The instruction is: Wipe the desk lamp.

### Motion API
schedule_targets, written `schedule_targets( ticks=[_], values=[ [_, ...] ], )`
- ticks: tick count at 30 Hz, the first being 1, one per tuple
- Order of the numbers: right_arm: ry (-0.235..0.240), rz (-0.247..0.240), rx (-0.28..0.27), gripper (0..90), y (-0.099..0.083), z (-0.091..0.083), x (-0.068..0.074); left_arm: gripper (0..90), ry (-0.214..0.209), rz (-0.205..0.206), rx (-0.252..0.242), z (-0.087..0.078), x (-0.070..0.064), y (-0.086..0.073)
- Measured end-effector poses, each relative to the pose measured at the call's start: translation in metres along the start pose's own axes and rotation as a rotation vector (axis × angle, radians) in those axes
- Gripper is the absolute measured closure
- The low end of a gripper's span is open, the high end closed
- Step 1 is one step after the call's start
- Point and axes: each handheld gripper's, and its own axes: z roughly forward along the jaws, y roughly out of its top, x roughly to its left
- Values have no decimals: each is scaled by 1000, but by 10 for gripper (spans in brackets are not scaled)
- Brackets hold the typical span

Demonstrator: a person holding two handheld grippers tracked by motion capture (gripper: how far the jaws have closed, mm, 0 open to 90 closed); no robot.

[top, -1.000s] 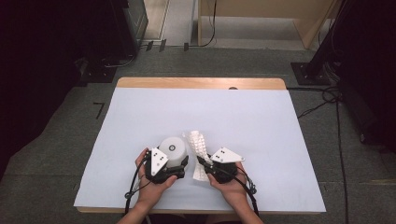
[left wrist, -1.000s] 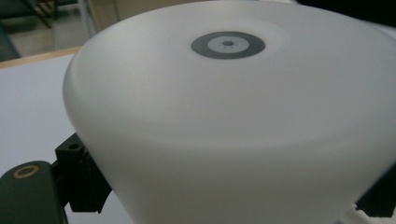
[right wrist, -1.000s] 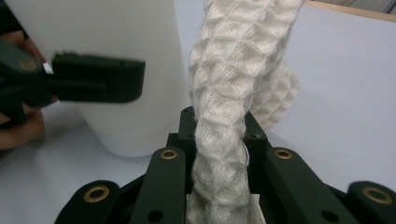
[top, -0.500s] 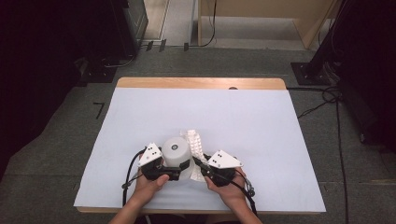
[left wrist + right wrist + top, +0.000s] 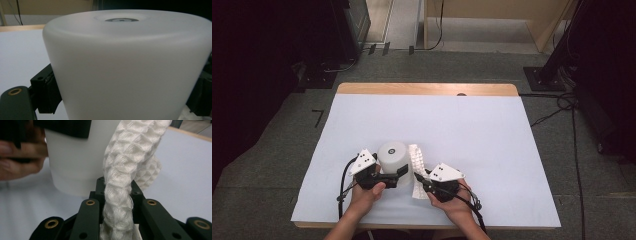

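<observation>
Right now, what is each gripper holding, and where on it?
Left gripper clamps the white cup, upside down, across its side wall. Right gripper pinches the white waffle cloth at a bunched edge beside the cup.

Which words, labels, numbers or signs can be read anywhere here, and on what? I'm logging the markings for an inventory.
None can be read.
White cup: plain, with a small dark round mark on top, no lettering.
White cloth: waffle weave, no tag in sight.
Floor mark: a dark angled shape left of the table, no legible character.

Bright even overhead light; dark room edges; close-ups soft, foreground blurred.
</observation>
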Motion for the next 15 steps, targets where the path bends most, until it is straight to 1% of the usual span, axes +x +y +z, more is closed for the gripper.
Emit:
schedule_targets(
  ticks=[3, 4, 8, 9, 10, 12, 15],
  values=[
    [0, -2, 4, 765, -1, 1, 1, 86, -8, 3, 9, 1, -1, -1],
    [-8, -4, -1, 765, 0, 1, 1, 86, -13, 10, 16, 2, -1, -2],
    [-25, 3, -36, 765, 4, -6, -3, 86, -5, 67, 67, 12, -11, -8],
    [-31, 4, -50, 765, 5, -10, -5, 86, -5, 78, 78, 14, -12, -9],
    [-36, 4, -61, 766, 7, -12, -6, 86, -2, 77, 81, 15, -13, -10],
    [-40, 4, -75, 766, 9, -16, -8, 86, 4, 78, 78, 16, -14, -11],
    [-43, 6, -83, 765, 9, -17, -10, 86, -1, 70, 46, 12, -14, -8]
  ],
)
